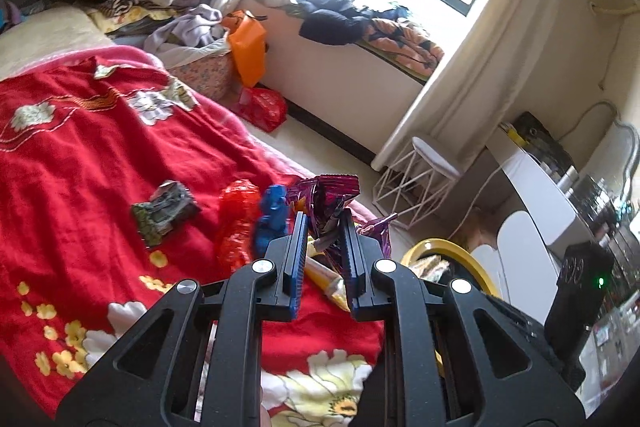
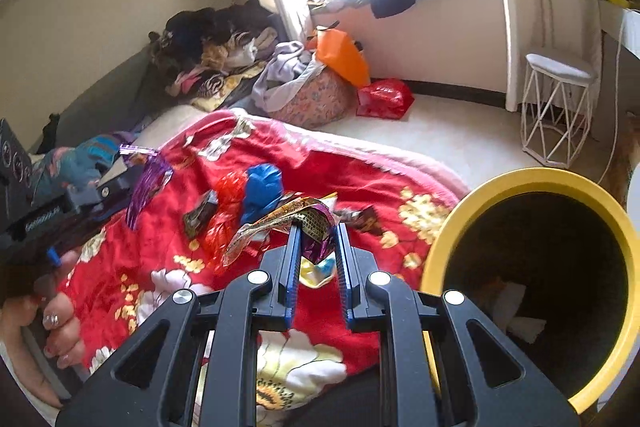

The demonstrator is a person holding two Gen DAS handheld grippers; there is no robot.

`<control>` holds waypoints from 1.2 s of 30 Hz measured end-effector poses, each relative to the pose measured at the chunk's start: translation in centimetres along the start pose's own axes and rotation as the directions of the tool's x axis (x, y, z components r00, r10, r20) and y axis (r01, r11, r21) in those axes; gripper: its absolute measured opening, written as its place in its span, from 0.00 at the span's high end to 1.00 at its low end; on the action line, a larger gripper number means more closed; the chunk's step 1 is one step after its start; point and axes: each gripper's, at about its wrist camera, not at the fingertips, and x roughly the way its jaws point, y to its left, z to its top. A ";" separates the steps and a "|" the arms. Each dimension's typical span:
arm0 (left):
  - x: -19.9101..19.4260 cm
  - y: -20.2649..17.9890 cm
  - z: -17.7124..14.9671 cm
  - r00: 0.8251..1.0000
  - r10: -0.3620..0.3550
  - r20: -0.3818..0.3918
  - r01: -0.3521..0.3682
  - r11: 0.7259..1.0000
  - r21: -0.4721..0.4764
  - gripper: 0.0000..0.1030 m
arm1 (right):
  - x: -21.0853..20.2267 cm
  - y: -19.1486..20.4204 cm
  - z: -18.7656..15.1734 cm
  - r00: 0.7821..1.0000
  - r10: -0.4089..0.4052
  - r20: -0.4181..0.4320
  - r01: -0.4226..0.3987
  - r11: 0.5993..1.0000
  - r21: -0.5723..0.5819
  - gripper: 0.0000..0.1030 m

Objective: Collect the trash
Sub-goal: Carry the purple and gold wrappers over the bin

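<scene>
My left gripper [image 1: 324, 223] is shut on a crumpled purple foil wrapper [image 1: 330, 195], held above the red flowered blanket [image 1: 80, 155]. That same purple wrapper [image 2: 148, 183] hangs at the left of the right wrist view. My right gripper [image 2: 318, 231] is shut on a gold and purple wrapper [image 2: 296, 217], just left of the yellow-rimmed bin [image 2: 532, 177]. On the blanket lie a blue crumpled wad [image 2: 260, 191], a red crumpled bag [image 2: 228, 195] and a dark wrapper [image 2: 200, 213]. Another dark wrapper [image 2: 364, 217] lies near the bin.
The bin holds white paper [image 2: 520, 311] at its bottom. A white wire stool [image 2: 556, 111] stands on the floor beyond. A flowered laundry basket [image 2: 316, 95] with an orange bag and a red plastic bag [image 2: 384, 99] sit by the window seat. A hand [image 2: 52, 327] grips the left tool.
</scene>
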 end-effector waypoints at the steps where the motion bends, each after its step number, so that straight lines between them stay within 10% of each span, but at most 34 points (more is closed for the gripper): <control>1: 0.0 -0.4 -0.1 1.000 -0.005 -0.001 0.005 1.000 0.007 0.89 | -0.2 -0.2 0.1 1.000 -0.004 0.006 0.004 1.000 0.005 0.84; 36: 3.4 -10.7 -3.6 0.985 -0.136 -0.104 0.155 0.964 0.216 0.89 | -5.9 -11.8 1.2 0.962 -0.246 0.121 0.214 0.950 0.227 0.84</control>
